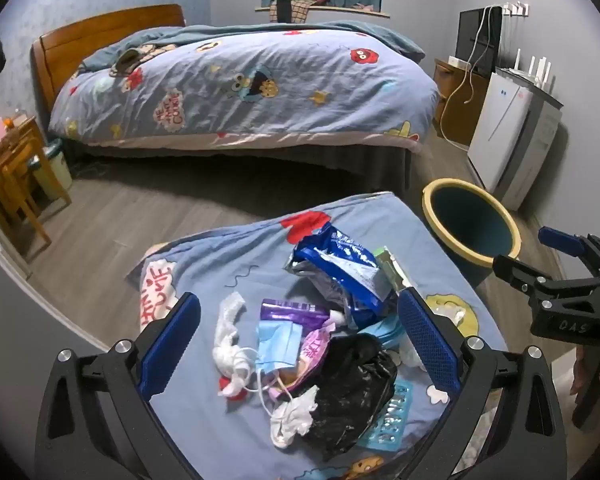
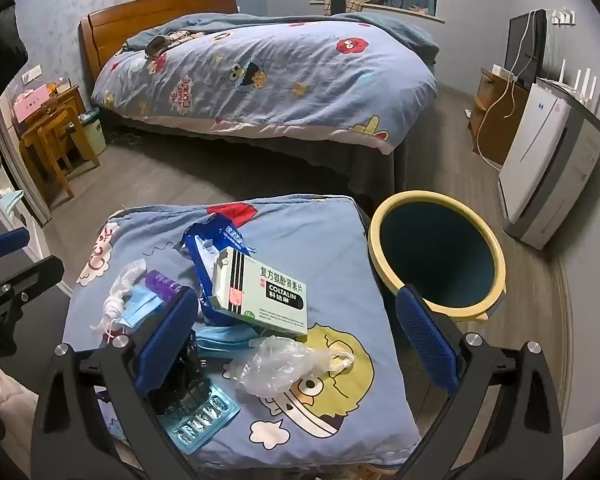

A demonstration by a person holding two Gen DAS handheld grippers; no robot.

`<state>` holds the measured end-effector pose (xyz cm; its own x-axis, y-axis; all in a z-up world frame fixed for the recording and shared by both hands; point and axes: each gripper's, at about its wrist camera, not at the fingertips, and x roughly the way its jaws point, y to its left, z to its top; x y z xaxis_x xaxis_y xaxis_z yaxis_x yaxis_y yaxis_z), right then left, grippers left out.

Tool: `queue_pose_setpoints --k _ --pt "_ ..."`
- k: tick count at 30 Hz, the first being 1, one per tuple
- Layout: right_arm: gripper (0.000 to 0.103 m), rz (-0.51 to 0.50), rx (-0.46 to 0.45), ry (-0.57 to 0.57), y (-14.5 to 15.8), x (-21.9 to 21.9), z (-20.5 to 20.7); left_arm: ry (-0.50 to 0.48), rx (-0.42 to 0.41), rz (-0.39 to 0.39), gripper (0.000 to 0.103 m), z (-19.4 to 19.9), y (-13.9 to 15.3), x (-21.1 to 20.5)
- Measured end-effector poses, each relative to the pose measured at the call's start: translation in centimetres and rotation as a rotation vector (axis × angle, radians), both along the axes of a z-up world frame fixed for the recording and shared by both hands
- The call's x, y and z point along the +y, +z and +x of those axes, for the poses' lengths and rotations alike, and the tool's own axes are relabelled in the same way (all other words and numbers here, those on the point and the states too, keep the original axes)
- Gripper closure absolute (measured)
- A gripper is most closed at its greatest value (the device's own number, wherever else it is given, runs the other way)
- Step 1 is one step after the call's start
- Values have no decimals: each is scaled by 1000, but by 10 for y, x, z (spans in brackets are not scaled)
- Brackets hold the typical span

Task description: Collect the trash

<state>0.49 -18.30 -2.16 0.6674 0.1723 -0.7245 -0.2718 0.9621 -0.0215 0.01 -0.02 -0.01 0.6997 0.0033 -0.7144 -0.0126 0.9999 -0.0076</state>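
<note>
A pile of trash lies on a cushion with a blue cartoon cover (image 1: 204,264) (image 2: 340,232). It holds a blue snack bag (image 1: 340,264) (image 2: 216,236), a black plastic bag (image 1: 352,392), a blue face mask (image 1: 278,342) (image 2: 140,304), white tissues (image 1: 228,336), a purple wrapper (image 1: 292,312), a green medicine box (image 2: 260,296), a clear plastic bag (image 2: 284,364) and a blister pack (image 2: 200,420) (image 1: 388,416). My left gripper (image 1: 296,344) is open above the pile, empty. My right gripper (image 2: 296,340) is open above the box and clear bag, empty. A blue bin with a yellow rim (image 1: 472,224) (image 2: 436,256) stands right of the cushion.
A bed with a cartoon duvet (image 1: 240,88) (image 2: 268,76) stands behind across grey floor. A wooden nightstand and stool (image 1: 12,172) are at left. A white appliance (image 1: 504,136) (image 2: 540,176) and a wooden cabinet with a monitor (image 1: 468,80) line the right wall.
</note>
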Motion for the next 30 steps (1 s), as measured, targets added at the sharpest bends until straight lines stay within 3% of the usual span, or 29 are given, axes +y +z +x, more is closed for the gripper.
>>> queue_pose_setpoints --k 30 --pt "6 -21 13 -6 -6 -1 1 -2 -1 -10 5 -2 1 0"
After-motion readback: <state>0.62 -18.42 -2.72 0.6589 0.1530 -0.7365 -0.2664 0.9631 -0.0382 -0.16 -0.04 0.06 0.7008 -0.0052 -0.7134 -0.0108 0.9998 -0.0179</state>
